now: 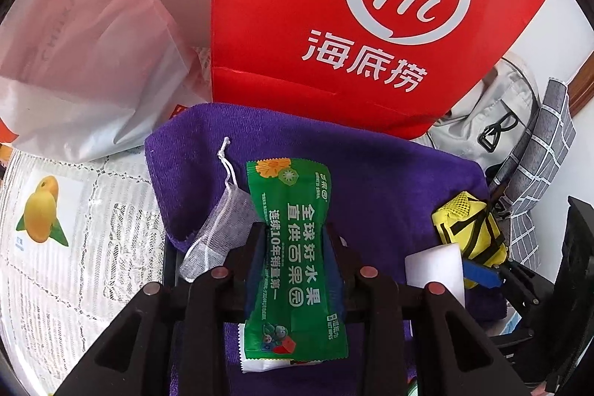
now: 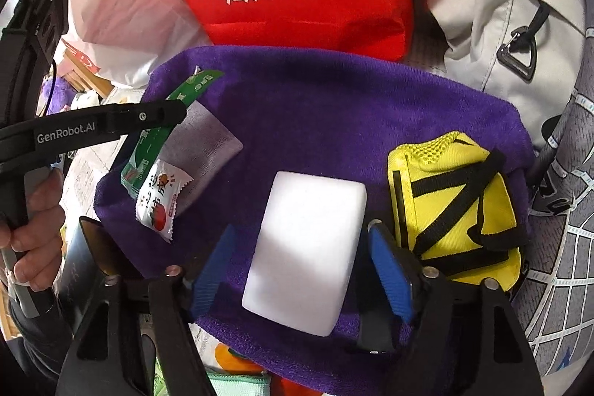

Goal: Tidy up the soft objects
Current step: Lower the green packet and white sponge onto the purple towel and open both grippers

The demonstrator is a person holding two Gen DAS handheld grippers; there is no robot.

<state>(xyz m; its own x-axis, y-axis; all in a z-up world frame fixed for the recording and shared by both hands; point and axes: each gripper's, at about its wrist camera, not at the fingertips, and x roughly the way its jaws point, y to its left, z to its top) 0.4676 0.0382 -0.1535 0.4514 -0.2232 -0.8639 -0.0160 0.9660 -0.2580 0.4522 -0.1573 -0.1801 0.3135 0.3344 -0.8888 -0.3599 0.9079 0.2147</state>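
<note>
Sitting right between the right tongs (image 2: 297,270) is the white foam block (image 2: 306,253), lying on the purple towel (image 2: 334,106) with the blue pads spread wide and not touching it. Meanwhile the left tongs (image 1: 295,240) are pinching a green wet-wipe packet (image 1: 295,247), which is crinkling at the waist.

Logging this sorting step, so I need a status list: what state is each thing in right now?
Left claw: shut on the green wet-wipe packet.
Right claw: open, astride the white sponge block.
White sponge block: lying flat on the purple towel.
Yellow pouch: lying on the towel.
Mesh drawstring bag: flat, under the packet.
</note>
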